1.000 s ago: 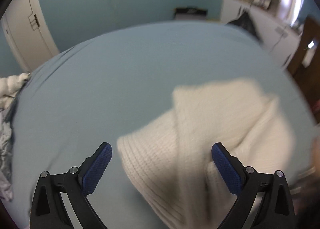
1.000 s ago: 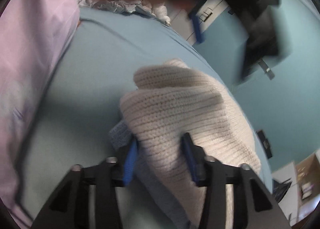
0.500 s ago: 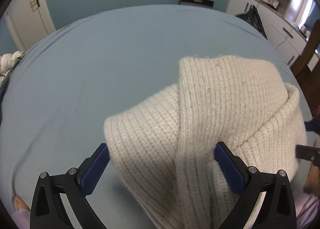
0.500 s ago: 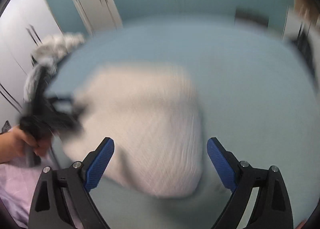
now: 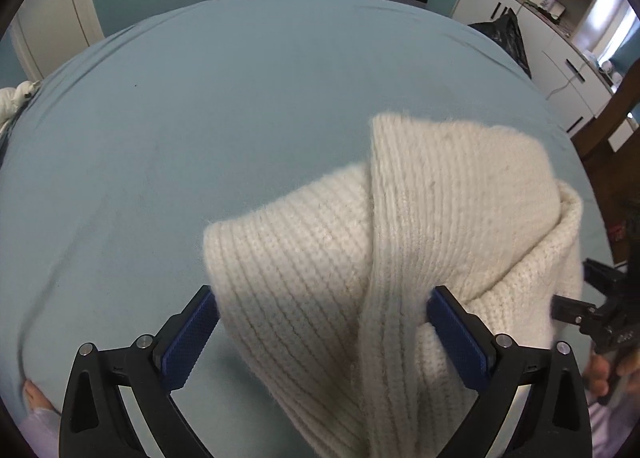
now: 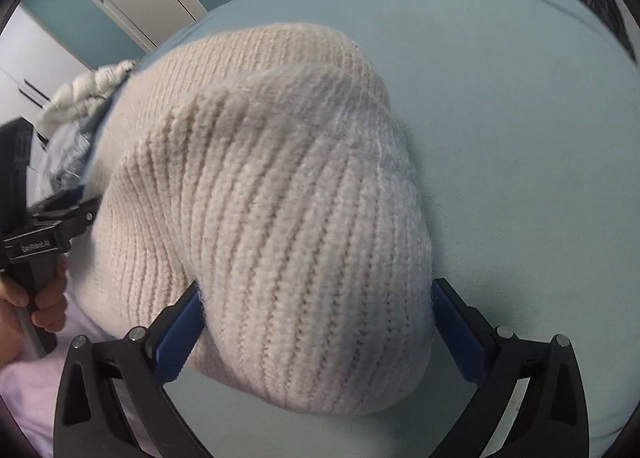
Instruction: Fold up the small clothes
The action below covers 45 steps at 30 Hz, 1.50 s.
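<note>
Our left gripper [image 5: 320, 332] and right gripper [image 6: 318, 324] share black frames, silver screws and textured blue pads [image 5: 188, 342]. Bare-skinned fingers [image 6: 40, 310] show; our clothing is pale lilac.

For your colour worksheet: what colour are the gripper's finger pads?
Dark blue pads, clearest in the left wrist view.

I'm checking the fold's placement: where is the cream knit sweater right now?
The cream knit sweater lies bunched on the blue bedsheet, near the person's edge and right of centre in the left wrist view, between the open fingers of both the left gripper and right gripper.
</note>
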{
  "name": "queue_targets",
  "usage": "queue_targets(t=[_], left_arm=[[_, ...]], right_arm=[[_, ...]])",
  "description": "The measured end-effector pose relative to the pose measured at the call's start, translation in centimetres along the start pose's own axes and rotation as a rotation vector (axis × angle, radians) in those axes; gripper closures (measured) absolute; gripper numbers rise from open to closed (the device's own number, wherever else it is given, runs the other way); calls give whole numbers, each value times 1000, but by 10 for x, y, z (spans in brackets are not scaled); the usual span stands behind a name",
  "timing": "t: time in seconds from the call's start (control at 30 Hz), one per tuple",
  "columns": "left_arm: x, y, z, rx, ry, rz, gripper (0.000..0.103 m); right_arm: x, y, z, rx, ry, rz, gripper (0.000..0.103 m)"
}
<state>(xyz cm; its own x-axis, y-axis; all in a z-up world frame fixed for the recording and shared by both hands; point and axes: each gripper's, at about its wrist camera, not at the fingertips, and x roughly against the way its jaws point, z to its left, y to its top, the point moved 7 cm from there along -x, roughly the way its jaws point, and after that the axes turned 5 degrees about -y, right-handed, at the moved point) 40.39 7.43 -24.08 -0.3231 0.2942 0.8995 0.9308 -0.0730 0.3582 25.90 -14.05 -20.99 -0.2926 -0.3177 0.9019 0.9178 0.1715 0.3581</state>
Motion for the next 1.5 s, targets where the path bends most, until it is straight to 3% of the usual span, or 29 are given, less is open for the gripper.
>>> queue_targets(t=[0.17,0.23,0.3,0.4,0.6,0.73,1.0,1.1,1.23,1.4,1.5], left_arm=[[45,25,16,48,-76,-112,0],[55,29,27,77,-114,-133,0],[51,26,40,101,-101,-110,0],[33,13,56,140,-73,-37,0],[11,-10,92,308,-187,2,0],[-10,-22,97,381,-242,46,0],[-16,-33,70,279,-264,62,0],[-28,-37,56,252,-224,107,0],[-44,-37,53,301,-260,87,0],[-69,-51,58,427,-379,133,0],[-76,-54,53,424,-410,167,0]], right_arm=[[23,7,-20,-98,119,27,1],[45,18,-28,-164,233,-40,1],[70,31,-41,-233,316,-109,1],[82,41,-62,-288,312,-128,1],[90,35,-98,-281,221,-121,1],[63,22,-102,-279,181,-50,1],[71,18,-122,-313,194,-15,1],[67,20,-120,-336,202,-6,1],[58,20,-118,-344,203,16,1],[46,16,-117,-361,233,52,1],[44,19,-123,-394,273,56,1]])
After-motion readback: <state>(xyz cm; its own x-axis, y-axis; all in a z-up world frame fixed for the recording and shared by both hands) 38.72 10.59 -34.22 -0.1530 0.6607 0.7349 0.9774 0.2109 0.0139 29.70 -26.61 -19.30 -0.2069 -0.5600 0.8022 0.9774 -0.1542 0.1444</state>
